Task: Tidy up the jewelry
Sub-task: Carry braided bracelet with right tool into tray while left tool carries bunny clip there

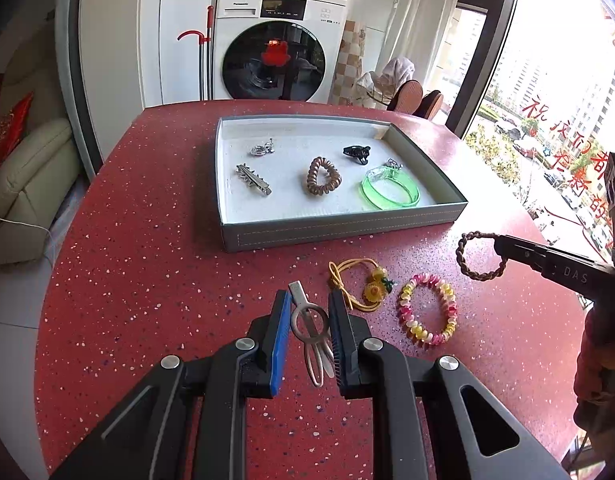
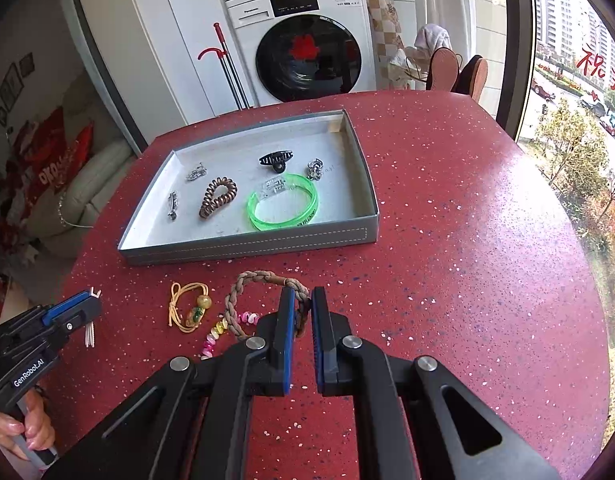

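Observation:
My left gripper (image 1: 308, 303) is shut on a silver hair clip (image 1: 310, 326), lifted off the red table. My right gripper (image 2: 303, 300) is shut on a brown braided bracelet (image 2: 251, 280), which hangs in a loop above the table; the same bracelet (image 1: 479, 256) shows at the right of the left wrist view. On the table lie a yellow cord charm (image 1: 363, 284) and a pink-and-yellow spiral hair tie (image 1: 427, 308). The grey tray (image 1: 339, 228) holds a green bangle (image 1: 391, 192), a brown spiral tie (image 1: 323, 176), a black claw clip (image 1: 357, 154) and silver clips.
The round red speckled table (image 2: 467, 240) ends close to a window on the right. A washing machine (image 1: 279, 44) and a red-handled mop stand behind it. A cream sofa (image 1: 31, 176) sits at the left. A person's hand (image 2: 23, 428) grips the left tool's handle.

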Demonstrator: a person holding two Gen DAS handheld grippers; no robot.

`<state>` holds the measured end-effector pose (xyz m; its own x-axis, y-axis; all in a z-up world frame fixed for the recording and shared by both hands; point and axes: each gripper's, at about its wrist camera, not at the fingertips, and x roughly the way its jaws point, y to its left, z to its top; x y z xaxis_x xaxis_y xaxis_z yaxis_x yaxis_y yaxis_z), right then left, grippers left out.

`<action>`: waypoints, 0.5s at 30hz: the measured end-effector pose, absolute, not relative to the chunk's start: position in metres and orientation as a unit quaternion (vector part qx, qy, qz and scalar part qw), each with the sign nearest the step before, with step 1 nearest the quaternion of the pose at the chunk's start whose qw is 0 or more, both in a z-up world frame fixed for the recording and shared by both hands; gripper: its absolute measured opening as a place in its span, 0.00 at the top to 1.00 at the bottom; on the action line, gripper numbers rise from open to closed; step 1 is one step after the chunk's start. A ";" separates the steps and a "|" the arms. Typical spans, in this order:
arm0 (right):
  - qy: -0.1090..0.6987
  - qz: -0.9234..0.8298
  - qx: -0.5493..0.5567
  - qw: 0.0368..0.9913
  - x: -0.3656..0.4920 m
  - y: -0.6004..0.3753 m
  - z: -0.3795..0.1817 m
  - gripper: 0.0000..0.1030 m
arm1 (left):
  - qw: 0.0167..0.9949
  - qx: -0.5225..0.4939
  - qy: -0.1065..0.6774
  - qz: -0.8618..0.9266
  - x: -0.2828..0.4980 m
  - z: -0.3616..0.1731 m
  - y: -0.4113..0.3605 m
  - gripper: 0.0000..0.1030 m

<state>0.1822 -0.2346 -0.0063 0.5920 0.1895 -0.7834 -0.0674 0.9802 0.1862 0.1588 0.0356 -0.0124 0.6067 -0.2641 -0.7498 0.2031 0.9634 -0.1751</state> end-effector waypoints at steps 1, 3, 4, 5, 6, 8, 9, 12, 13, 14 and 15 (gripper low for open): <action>0.445 0.073 0.067 0.890 0.185 -0.233 -0.004 0.91 | 0.896 -0.038 0.422 -0.131 0.161 -0.009 0.037 0.64; 0.441 0.074 0.063 0.892 0.190 -0.231 0.001 0.91 | 0.897 -0.041 0.419 -0.133 0.168 -0.004 0.037 0.64; 0.438 0.074 0.062 0.893 0.193 -0.230 0.004 0.91 | 0.899 -0.041 0.416 -0.134 0.172 0.000 0.037 0.64; 0.437 0.075 0.063 0.894 0.195 -0.230 0.008 0.91 | 0.900 -0.039 0.413 -0.134 0.175 0.003 0.037 0.64; 0.436 0.076 0.065 0.895 0.199 -0.230 0.010 0.91 | 0.901 -0.037 0.411 -0.135 0.180 0.007 0.036 0.64; 0.434 0.075 0.068 0.895 0.208 -0.231 0.014 0.91 | 0.903 -0.037 0.406 -0.135 0.190 0.013 0.036 0.64; 0.435 0.074 0.071 0.895 0.213 -0.232 0.015 0.91 | 0.903 -0.039 0.405 -0.137 0.195 0.016 0.037 0.64; 0.436 0.069 0.075 0.894 0.229 -0.234 0.017 0.91 | 0.903 -0.046 0.404 -0.138 0.214 0.024 0.038 0.64; 0.437 0.066 0.076 0.894 0.235 -0.234 0.016 0.91 | 0.904 -0.045 0.403 -0.137 0.220 0.026 0.038 0.64; 0.438 0.064 0.076 0.893 0.240 -0.235 0.016 0.91 | 0.905 -0.042 0.402 -0.134 0.227 0.028 0.037 0.64; 0.440 0.061 0.073 0.893 0.246 -0.235 0.015 0.91 | 0.906 -0.036 0.401 -0.132 0.233 0.029 0.036 0.64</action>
<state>0.2462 -0.2347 0.0149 0.6053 0.1742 -0.7767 -0.0452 0.9817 0.1850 0.2326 0.0363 0.0290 0.6439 -0.2691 -0.7162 0.2110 0.9623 -0.1719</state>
